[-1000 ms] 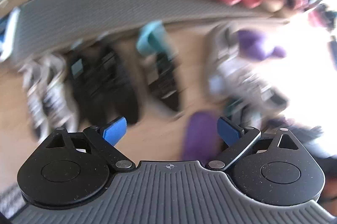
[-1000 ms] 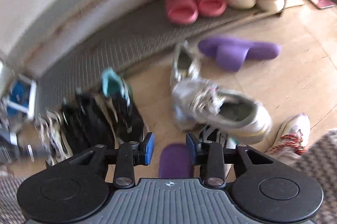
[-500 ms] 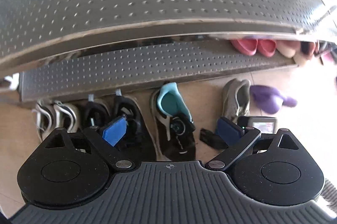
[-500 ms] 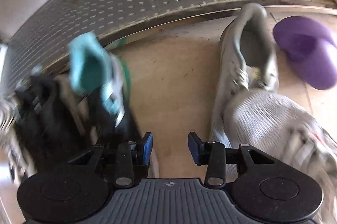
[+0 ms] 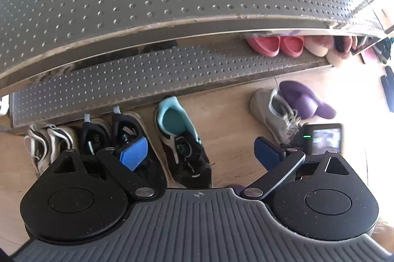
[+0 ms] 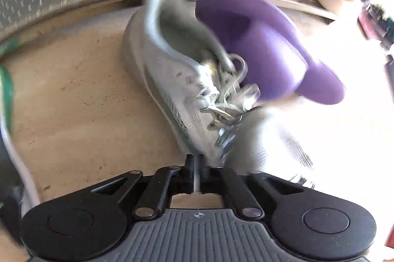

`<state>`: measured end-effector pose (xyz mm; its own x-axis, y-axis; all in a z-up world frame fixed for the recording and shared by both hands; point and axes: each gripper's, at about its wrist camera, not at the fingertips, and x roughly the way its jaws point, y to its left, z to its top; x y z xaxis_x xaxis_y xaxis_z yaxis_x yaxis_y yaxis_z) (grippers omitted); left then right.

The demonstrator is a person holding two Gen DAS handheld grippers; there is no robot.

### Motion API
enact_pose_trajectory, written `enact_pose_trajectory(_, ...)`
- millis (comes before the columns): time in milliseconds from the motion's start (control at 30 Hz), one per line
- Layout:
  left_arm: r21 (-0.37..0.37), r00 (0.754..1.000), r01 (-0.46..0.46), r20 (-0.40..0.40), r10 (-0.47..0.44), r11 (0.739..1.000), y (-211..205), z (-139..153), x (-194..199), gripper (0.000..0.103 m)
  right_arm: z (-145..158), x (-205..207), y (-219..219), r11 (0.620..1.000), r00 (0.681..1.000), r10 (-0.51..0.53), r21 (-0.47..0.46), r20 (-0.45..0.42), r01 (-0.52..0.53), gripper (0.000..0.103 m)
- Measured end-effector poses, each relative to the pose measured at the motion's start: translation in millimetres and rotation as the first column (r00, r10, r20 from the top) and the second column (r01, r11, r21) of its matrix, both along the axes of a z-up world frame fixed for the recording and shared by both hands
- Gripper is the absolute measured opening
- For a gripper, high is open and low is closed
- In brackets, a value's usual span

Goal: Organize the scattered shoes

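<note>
- Left gripper [image 5: 200, 155] held high above the floor, tilted down over the front of a perforated metal shoe rack [image 5: 172, 3]; jaws wide apart, blue pads [image 5: 134, 153] holding nothing.
- Directly between those pads on the wooden floor [image 5: 229, 119]: a black sneaker with a teal lining [image 5: 182, 139], heel toward the rack, toe toward the camera.
- To its left, lined up heel-first against the rack's bottom shelf: a pair of black sneakers [image 5: 110, 134], then a pair of black-and-white sneakers [image 5: 46, 139] at the far left.
- To the right, well apart from that row: a grey laced sneaker [image 5: 273, 112] lying at an angle, a purple slide sandal [image 5: 305, 99] touching its far side.
- On the lower shelf at right: a pair of pink slides [image 5: 275, 45], with cream and pink fuzzy slippers [image 5: 320, 45] beside them.
- Right gripper [image 6: 195, 168] low and close to the floor, pointing at the rack; jaws drawn together on the near end of the grey laced sneaker [image 6: 177, 80], a thin pale strip pinched in the narrow gap. Whether that is upper or sole edge cannot be told through the blur.
- In the right wrist view, the purple slide sandal [image 6: 266, 45] leans against the sneaker's right side.
- Right gripper's camera screen [image 5: 325, 139] visible just past the left gripper's right finger.
</note>
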<state>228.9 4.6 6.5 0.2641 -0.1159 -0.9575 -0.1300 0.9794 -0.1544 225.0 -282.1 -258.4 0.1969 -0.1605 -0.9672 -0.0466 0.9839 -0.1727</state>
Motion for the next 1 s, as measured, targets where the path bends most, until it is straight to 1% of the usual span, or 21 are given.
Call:
enact_pose_trajectory(33, -0.005, 1.000, 0.006, 0.003, -0.006, 1.000, -4, 3, -1, 0.097, 11, -6, -4, 1.000, 1.000, 0.000, 0.003, 0.009, 0.000, 0.060)
enact_pose_trajectory(67, -0.010, 1.000, 0.011, 0.007, -0.011, 1.000, -7, 5, -3, 0.097, 23, -13, -7, 1.000, 1.000, -0.002, 0.009, 0.013, 0.002, 0.064)
enact_pose_trajectory(100, -0.015, 1.000, 0.017, 0.011, -0.017, 1.000, -11, 8, -4, 0.097, 36, -24, -12, 1.000, 1.000, -0.016, 0.025, -0.009, 0.016, 0.069)
enact_pose_trajectory(167, -0.024, 0.999, 0.028, 0.018, -0.028, 0.999, -18, 13, -7, 0.097, 49, -44, -23, 0.993, 0.993, -0.096, 0.069, -0.070, 0.101, 0.074)
enact_pose_trajectory(200, -0.029, 0.999, 0.034, 0.021, -0.033, 0.999, -22, 16, -8, 0.097, 53, -54, -28, 0.984, 0.985, -0.141, 0.090, -0.099, 0.150, 0.078)
enact_pose_trajectory(233, -0.034, 0.999, 0.039, 0.025, -0.038, 0.999, -26, 18, -9, 0.097, 57, -65, -35, 0.973, 0.974, -0.192, 0.109, -0.121, 0.206, 0.084)
enact_pose_trajectory(267, -0.038, 0.998, 0.048, 0.029, -0.047, 0.998, -29, 20, -11, 0.097, 60, -76, -41, 0.957, 0.959, -0.244, 0.126, -0.145, 0.262, 0.086)
enact_pose_trajectory(333, -0.042, 0.997, 0.069, 0.033, -0.068, 0.997, -35, 22, -13, 0.097, 60, -102, -54, 0.912, 0.915, -0.351, 0.149, -0.198, 0.382, 0.087)
enact_pose_trajectory(367, -0.040, 0.997, 0.076, 0.032, -0.074, 0.996, -37, 21, -14, 0.097, 58, -108, -57, 0.900, 0.903, -0.375, 0.151, -0.211, 0.409, 0.087)
enact_pose_trajectory(433, -0.037, 0.996, 0.089, 0.031, -0.088, 0.995, -41, 20, -16, 0.097, 50, -125, -62, 0.857, 0.864, -0.444, 0.170, -0.235, 0.487, 0.087)
enact_pose_trajectory(467, -0.036, 0.995, 0.096, 0.030, -0.095, 0.995, -43, 19, -16, 0.097, 44, -125, -58, 0.844, 0.853, -0.464, 0.175, -0.240, 0.508, 0.087)
enact_pose_trajectory(567, -0.029, 0.995, 0.094, 0.017, -0.094, 0.995, -43, 16, -16, 0.097, 25, -127, -62, 0.775, 0.793, -0.557, 0.190, -0.247, 0.603, 0.090)
enact_pose_trajectory(600, -0.026, 0.996, 0.090, 0.014, -0.089, 0.996, -42, 14, -15, 0.097, 16, -128, -65, 0.737, 0.764, -0.595, 0.208, -0.250, 0.643, 0.091)
enact_pose_trajectory(633, -0.021, 0.997, 0.083, 0.010, -0.083, 0.996, -40, 13, -14, 0.097, 10, -127, -65, 0.720, 0.749, -0.612, 0.213, -0.252, 0.660, 0.091)
enact_pose_trajectory(700, -0.010, 0.998, 0.067, 0.005, -0.067, 0.998, -35, 9, -10, 0.097, -6, -120, -63, 0.701, 0.728, -0.641, 0.203, -0.242, 0.684, 0.092)
enact_pose_trajectory(767, -0.003, 0.998, 0.056, -0.002, -0.056, 0.998, -30, 6, -9, 0.097, -18, -115, -62, 0.706, 0.724, -0.651, 0.169, -0.228, 0.688, 0.092)
enact_pose_trajectory(833, 0.000, 0.999, 0.047, -0.013, -0.047, 0.999, -24, 2, -8, 0.097, -36, -111, -60, 0.715, 0.725, -0.655, 0.137, -0.214, 0.686, 0.092)
enact_pose_trajectory(900, 0.004, 0.999, 0.044, -0.022, -0.044, 0.999, -21, 0, -7, 0.097, -45, -112, -61, 0.705, 0.717, -0.666, 0.143, -0.205, 0.695, 0.090)
enact_pose_trajectory(933, 0.008, 0.999, 0.044, -0.027, -0.044, 0.999, -18, -1, -7, 0.097, -50, -114, -62, 0.698, 0.714, -0.672, 0.153, -0.200, 0.700, 0.085)
enact_pose_trajectory(967, 0.011, 0.999, 0.044, -0.030, -0.044, 0.999, -17, -2, -7, 0.097, -50, -115, -61, 0.701, 0.722, -0.665, 0.174, -0.192, 0.692, 0.076)
enact_pose_trajectory(1000, 0.015, 0.999, 0.042, -0.034, -0.042, 0.999, -16, -3, -6, 0.097, -49, -115, -59, 0.720, 0.740, -0.646, 0.172, -0.188, 0.673, 0.071)
